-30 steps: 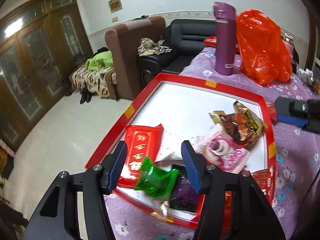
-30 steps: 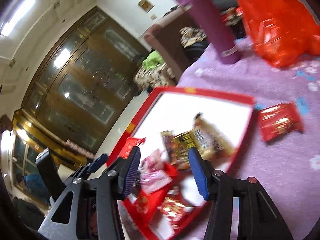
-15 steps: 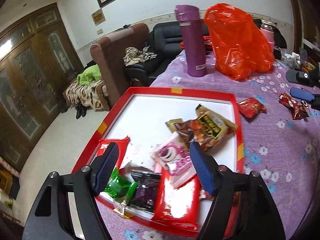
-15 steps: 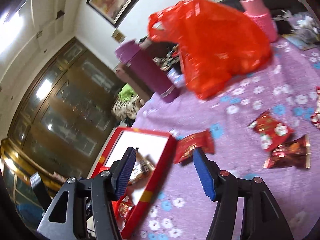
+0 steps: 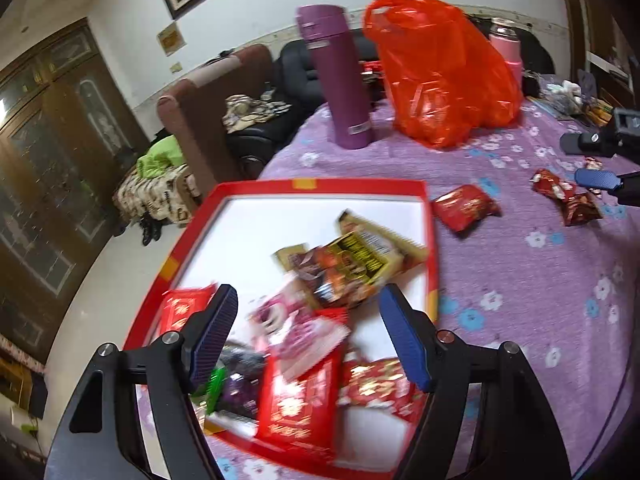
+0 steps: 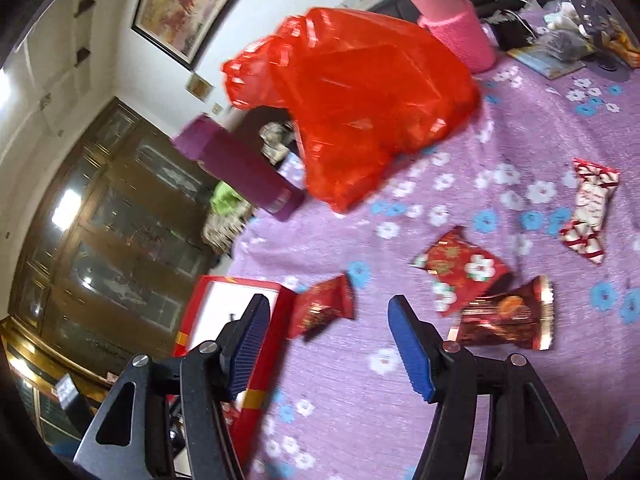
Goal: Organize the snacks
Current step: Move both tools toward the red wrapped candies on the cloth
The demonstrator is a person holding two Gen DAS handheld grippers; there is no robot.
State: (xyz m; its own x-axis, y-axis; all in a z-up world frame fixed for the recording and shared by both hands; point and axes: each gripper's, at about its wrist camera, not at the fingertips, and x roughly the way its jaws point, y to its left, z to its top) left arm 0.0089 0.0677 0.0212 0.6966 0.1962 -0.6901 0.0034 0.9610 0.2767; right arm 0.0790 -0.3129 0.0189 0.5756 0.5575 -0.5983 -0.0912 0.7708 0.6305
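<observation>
- Gathering loose snacks into the red tray (image 5: 431,240) looks like our job, and a heap of packets already sits at its near end.
- We have the left gripper (image 5: 306,334) hovering above that heap, jaws wide apart and having just opened further, nothing between them.
- We have the right gripper (image 6: 326,344) out over the purple surface (image 6: 520,128), right of the tray; its jaws have also just been opening and hold nothing.
- Between those open jaws, a little farther off, lies a red packet (image 6: 322,312) just beside the tray's right wall; it seems the likeliest next pick.
- To its right lie a flowered red packet (image 6: 460,270), a dark red packet (image 6: 506,322) touching it, and a white-and-red candy (image 6: 590,210) farther right.
- Risk: the near packet sits so close to the tray wall that our left-hand finger could strike the rim and shove the tray.
- Risk: these flat, slick wrappers may slip from a shallow pinch, or skid across the cloth.
- Risk: the two touching packets could come up together.
- Risk: the orange bag (image 6: 360,112) and purple flask (image 6: 240,168) stand at the far side, within reach of a careless swing.
</observation>
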